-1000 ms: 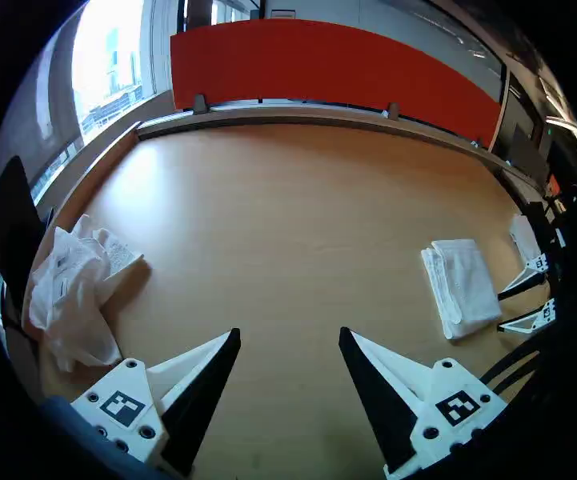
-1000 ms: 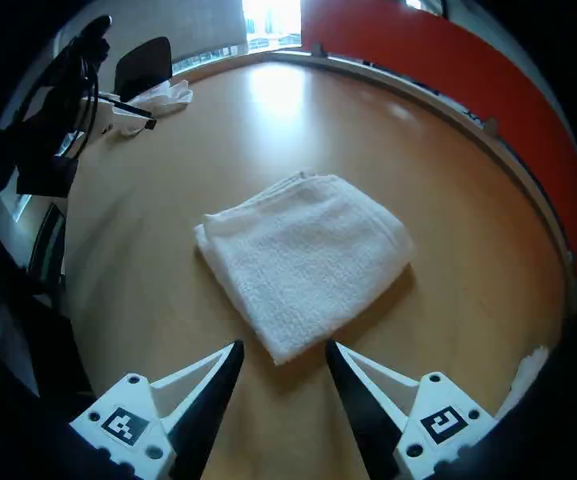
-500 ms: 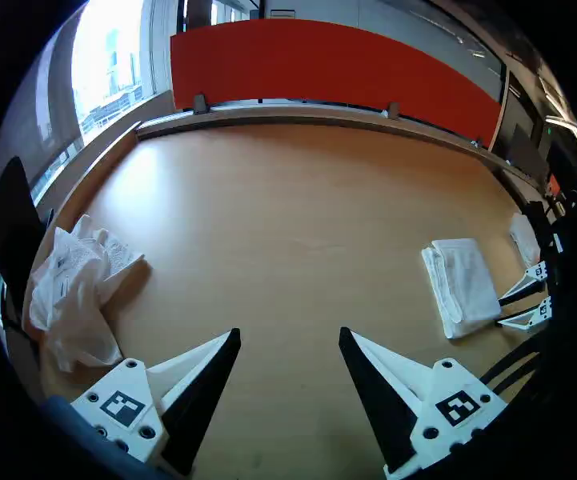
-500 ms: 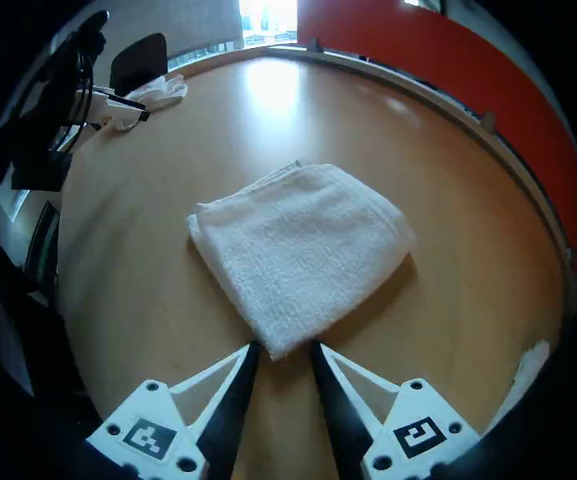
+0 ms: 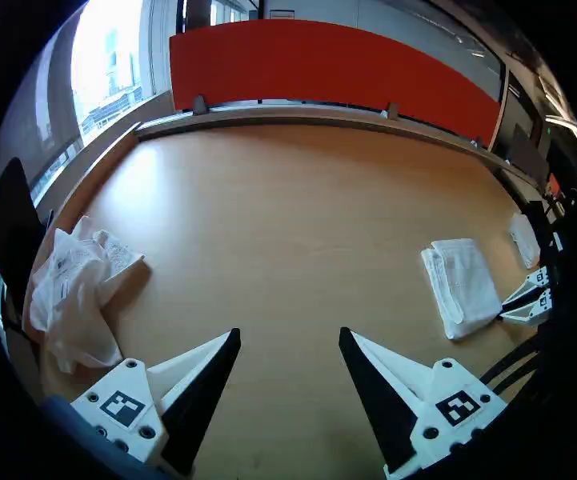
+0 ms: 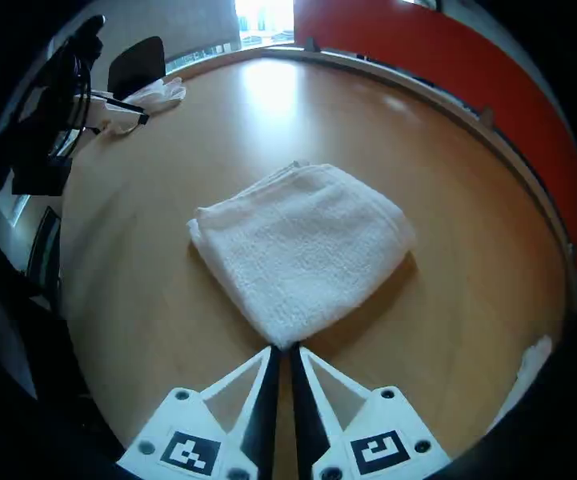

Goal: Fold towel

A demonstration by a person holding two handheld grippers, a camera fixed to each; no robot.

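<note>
Right gripper view: right hand-held gripper (image 6: 285,350) clenched on the near corner of the folded towel (image 6: 304,248) on the table (image 6: 464,264), soft, light cloth likely to droop, best pinched through all layers; left hand-held gripper (image 5: 289,331) released.

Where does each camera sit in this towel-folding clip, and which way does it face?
Left gripper view: rides the left gripper, fingers open, low over the table, facing the red divider; the right gripper shows far right.
Right gripper view: rides the right gripper, fingers nearly closed at the near corner of the folded towel, facing the window; the left gripper shows far upper left.
Shared: table, folded towel, red divider, crumpled white cloth, and each other's gripper.
</note>
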